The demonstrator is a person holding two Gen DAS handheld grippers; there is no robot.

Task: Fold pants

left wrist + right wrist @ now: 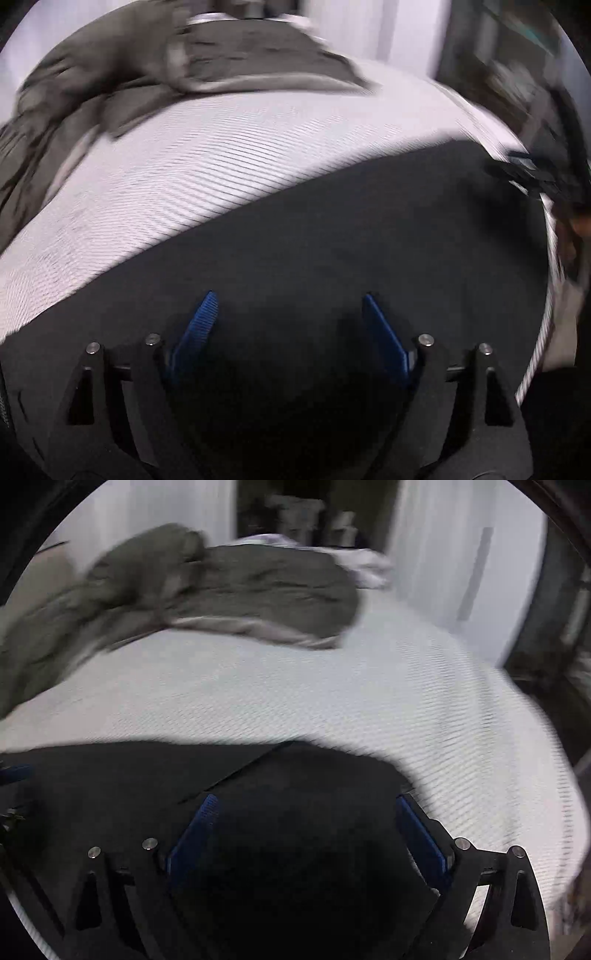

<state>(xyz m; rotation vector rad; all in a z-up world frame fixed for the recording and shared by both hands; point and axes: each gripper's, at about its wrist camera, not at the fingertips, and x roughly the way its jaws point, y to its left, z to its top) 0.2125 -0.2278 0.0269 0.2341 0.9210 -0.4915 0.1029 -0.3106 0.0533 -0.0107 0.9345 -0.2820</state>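
Dark black pants [314,240] lie flat on a white ribbed bedspread [221,155]. My left gripper [288,299] is open just above the pants, blue pads spread apart, nothing between them. In the right wrist view the pants [147,775] show a folded edge running diagonally. My right gripper [306,801] is open over the pants' right end, its right finger [417,827] near the fabric's edge. The right gripper also shows at the far right of the left wrist view [528,173]. Both views are motion-blurred.
A rumpled grey-olive blanket [240,587] lies across the far side of the bed [406,701], with white bedding [354,561] behind it. The bed's right edge drops off beside dark furniture [498,74]. White walls stand behind.
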